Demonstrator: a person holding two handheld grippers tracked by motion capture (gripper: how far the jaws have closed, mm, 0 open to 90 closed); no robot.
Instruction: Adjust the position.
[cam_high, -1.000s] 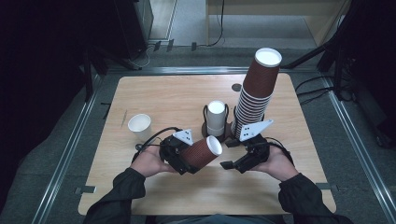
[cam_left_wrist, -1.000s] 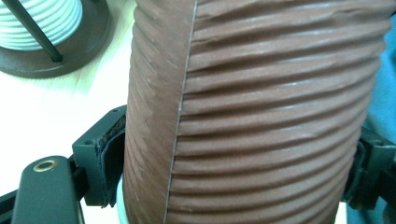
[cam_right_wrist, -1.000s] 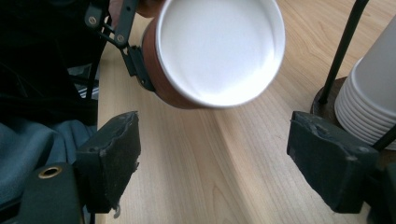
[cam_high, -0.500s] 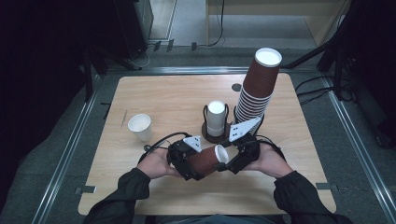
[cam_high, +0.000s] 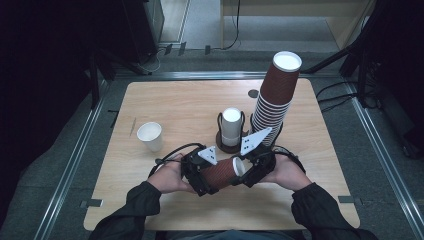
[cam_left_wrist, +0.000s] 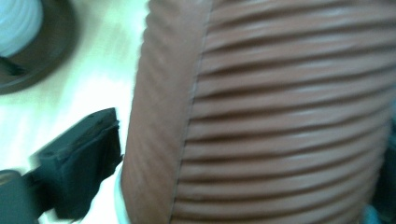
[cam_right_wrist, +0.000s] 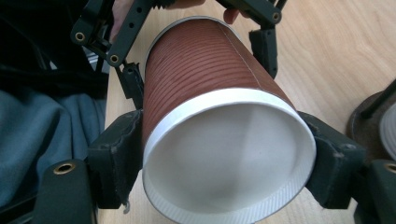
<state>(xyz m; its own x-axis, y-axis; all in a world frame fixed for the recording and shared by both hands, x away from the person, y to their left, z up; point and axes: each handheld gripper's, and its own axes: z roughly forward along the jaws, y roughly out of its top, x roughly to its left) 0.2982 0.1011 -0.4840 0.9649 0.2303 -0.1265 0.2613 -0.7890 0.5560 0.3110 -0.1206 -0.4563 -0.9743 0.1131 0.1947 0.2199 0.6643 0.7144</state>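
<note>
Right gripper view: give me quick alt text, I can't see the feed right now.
A brown ribbed paper cup lies on its side, white-rimmed open mouth toward the camera, with the right hand-held gripper pressing both black jaws against its rim. Behind it, the left hand-held gripper clamps the cup's far end above the wooden table.

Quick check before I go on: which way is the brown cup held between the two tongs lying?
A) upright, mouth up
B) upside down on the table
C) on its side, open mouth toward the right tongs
C: the brown cup lies sideways, its white rim between the right tongs.
</note>
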